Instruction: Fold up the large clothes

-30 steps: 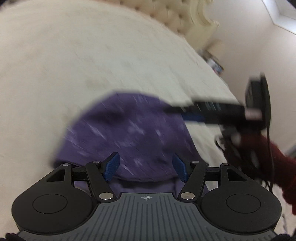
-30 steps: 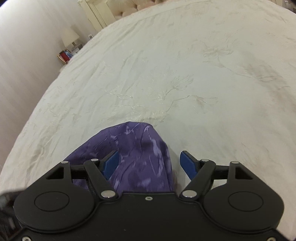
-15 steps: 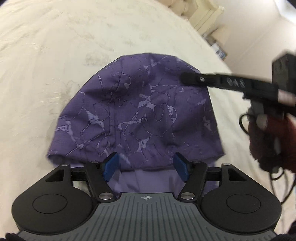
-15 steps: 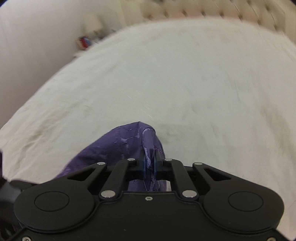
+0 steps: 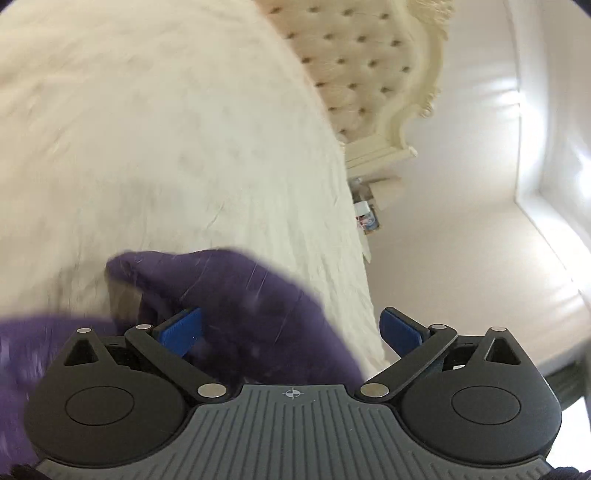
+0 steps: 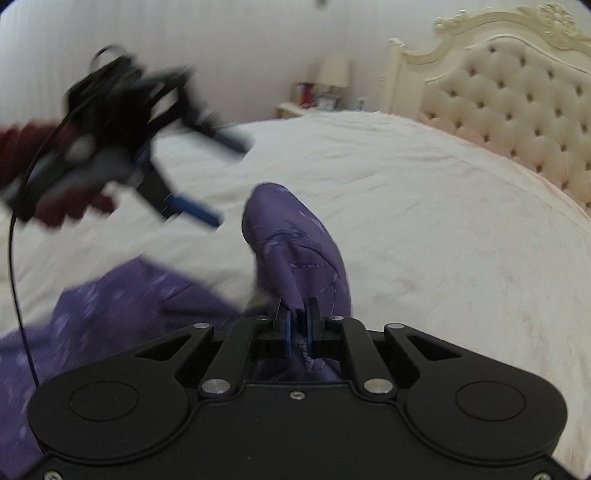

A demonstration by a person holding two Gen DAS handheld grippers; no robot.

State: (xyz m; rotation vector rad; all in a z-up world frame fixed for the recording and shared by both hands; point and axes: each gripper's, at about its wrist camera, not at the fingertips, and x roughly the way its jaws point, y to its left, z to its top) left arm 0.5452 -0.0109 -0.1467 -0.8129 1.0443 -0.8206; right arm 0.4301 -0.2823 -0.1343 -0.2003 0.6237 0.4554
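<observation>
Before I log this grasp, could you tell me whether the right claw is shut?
Shut: the right claw pinches the purple garment.

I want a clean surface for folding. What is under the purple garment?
The purple garment lies on the white bedspread, one fold raised in the shut right gripper. What lies beneath the spread cloth is covered.

A white bed [image 6: 424, 192] fills mid-frame; tufted cream headboard [image 6: 517, 96] upper right, lamp [image 6: 334, 74] on nightstand [image 6: 291, 109] against pale wall [image 6: 184, 33].
</observation>
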